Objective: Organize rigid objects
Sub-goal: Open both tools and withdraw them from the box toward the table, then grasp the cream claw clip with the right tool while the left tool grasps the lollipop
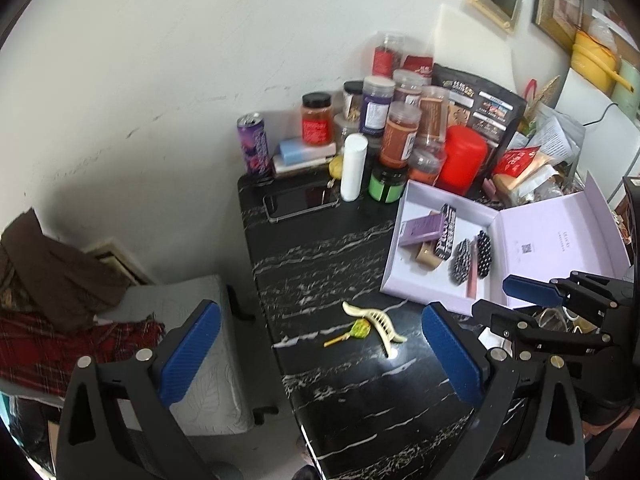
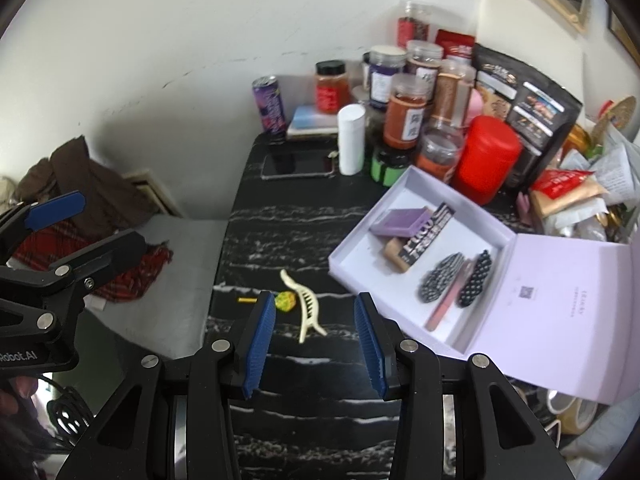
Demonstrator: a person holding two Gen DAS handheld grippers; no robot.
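Right gripper (image 2: 316, 340) held part-open, empty | cream hair clip (image 2: 305, 307) just ahead of its fingertips | step judged: approach | next: descent, closing on clip.

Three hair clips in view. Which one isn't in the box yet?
The cream claw clip: it lies on the black table beside the lollipop. The two dotted black clips already lie inside the lilac box.

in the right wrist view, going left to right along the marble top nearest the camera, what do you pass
lollipop → cream hair claw clip → open lilac box with purple carton, spotted hair clips and pink tube → box lid
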